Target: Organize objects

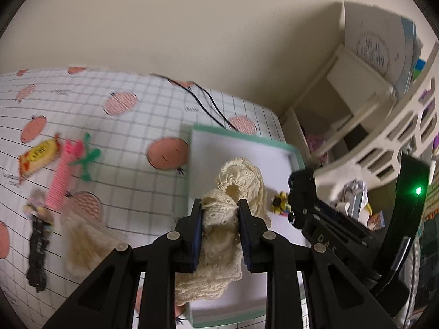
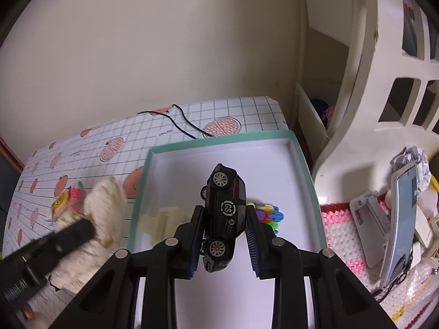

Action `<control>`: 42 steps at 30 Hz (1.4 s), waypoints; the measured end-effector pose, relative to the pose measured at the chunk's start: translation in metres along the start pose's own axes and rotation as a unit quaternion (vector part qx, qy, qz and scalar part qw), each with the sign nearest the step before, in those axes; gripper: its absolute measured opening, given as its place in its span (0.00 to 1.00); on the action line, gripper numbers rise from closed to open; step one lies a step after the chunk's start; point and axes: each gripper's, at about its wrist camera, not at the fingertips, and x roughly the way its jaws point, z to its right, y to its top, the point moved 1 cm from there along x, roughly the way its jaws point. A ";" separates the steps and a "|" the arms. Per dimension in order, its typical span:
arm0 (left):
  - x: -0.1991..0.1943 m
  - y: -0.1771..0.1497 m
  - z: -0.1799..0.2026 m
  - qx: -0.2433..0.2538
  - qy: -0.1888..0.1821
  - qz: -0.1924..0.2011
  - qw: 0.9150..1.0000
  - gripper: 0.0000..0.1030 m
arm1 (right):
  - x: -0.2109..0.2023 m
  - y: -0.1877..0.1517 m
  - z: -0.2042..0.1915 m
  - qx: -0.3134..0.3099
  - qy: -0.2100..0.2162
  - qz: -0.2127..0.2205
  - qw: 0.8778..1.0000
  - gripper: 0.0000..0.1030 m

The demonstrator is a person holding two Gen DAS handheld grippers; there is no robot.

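Note:
My left gripper (image 1: 220, 205) is shut on a cream lace cloth (image 1: 236, 181), held above the near left part of a white tray with a teal rim (image 1: 241, 134). My right gripper (image 2: 224, 209) is shut on a black toy car (image 2: 223, 211), which is turned on its side with its wheels facing left, over the middle of the tray (image 2: 219, 138). A colourful plastic toy (image 2: 267, 213) and a pale yellow piece (image 2: 164, 219) lie in the tray. The left gripper's finger (image 2: 82, 230) and the lace cloth (image 2: 104, 205) show at the left of the right wrist view.
On the peach-patterned grid cloth to the left lie a pink comb (image 1: 59, 181), a yellow snack packet (image 1: 38, 159), a green figure (image 1: 87, 156), a black hair piece (image 1: 38, 249) and a clear bag (image 1: 85, 241). A black cable (image 1: 208, 104) runs behind the tray. A cream basket (image 2: 356, 109) and a phone on a stand (image 2: 400, 219) crowd the right.

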 end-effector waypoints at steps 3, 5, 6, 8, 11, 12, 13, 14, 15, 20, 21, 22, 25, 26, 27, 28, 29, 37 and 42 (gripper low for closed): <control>0.016 -0.007 0.005 0.005 0.001 -0.020 1.000 0.25 | 0.005 -0.003 0.003 -0.002 -0.003 -0.007 1.000 0.30; 0.026 -0.013 0.006 0.005 0.002 -0.033 0.999 0.25 | 0.009 -0.006 0.004 -0.003 -0.005 -0.014 1.000 0.30; 0.029 -0.015 0.007 0.005 0.002 -0.036 0.999 0.25 | 0.011 -0.007 0.005 -0.004 -0.006 -0.016 1.000 0.30; 0.036 -0.020 0.008 0.007 0.003 -0.046 0.999 0.25 | 0.016 -0.010 0.006 -0.007 -0.008 -0.023 1.000 0.30; 0.045 -0.024 0.007 0.006 0.007 -0.058 0.998 0.25 | 0.023 -0.013 0.007 -0.009 -0.011 -0.031 0.999 0.30; 0.048 -0.026 0.006 0.004 0.008 -0.061 0.998 0.25 | 0.025 -0.014 0.007 -0.009 -0.012 -0.034 0.999 0.30; 0.050 -0.027 0.005 0.003 0.009 -0.063 0.998 0.25 | 0.027 -0.015 0.007 -0.011 -0.011 -0.036 0.999 0.30; 0.052 -0.029 0.005 0.004 0.012 -0.067 0.998 0.25 | 0.029 -0.016 0.006 -0.012 -0.010 -0.038 0.999 0.30; 0.055 -0.030 0.005 0.004 0.014 -0.069 0.998 0.25 | 0.031 -0.017 0.006 -0.014 -0.010 -0.041 0.999 0.30; 0.063 -0.036 -0.001 -0.001 0.019 -0.080 0.997 0.25 | 0.038 -0.021 0.000 -0.024 -0.013 -0.048 0.998 0.30; 0.065 -0.037 -0.002 -0.001 0.020 -0.082 0.996 0.25 | 0.040 -0.022 -0.001 -0.026 -0.013 -0.050 0.998 0.30; 0.066 -0.037 -0.002 -0.001 0.023 -0.083 0.996 0.25 | 0.041 -0.022 -0.001 -0.027 -0.013 -0.052 0.998 0.30; 0.070 -0.040 -0.003 0.000 0.028 -0.088 0.996 0.25 | 0.045 -0.025 -0.002 -0.029 -0.015 -0.057 0.998 0.30; 0.071 -0.041 -0.004 0.001 0.029 -0.088 0.996 0.25 | 0.046 -0.026 -0.003 -0.031 -0.016 -0.059 0.998 0.30; 0.071 -0.042 -0.004 0.001 0.029 -0.088 0.996 0.25 | 0.047 -0.027 -0.003 -0.031 -0.016 -0.060 0.998 0.30; 0.071 -0.042 -0.004 0.002 0.029 -0.088 0.996 0.25 | 0.048 -0.028 -0.003 -0.033 -0.016 -0.062 0.997 0.30; 0.071 -0.043 -0.004 0.003 0.030 -0.088 0.996 0.25 | 0.049 -0.029 -0.003 -0.034 -0.016 -0.063 0.997 0.30; 0.075 -0.043 -0.001 0.012 0.034 -0.090 0.995 0.26 | 0.056 -0.035 -0.002 -0.034 -0.014 -0.074 0.997 0.30; 0.077 -0.043 -0.001 0.015 0.035 -0.090 0.995 0.26 | 0.055 -0.035 -0.002 -0.033 -0.015 -0.073 0.997 0.30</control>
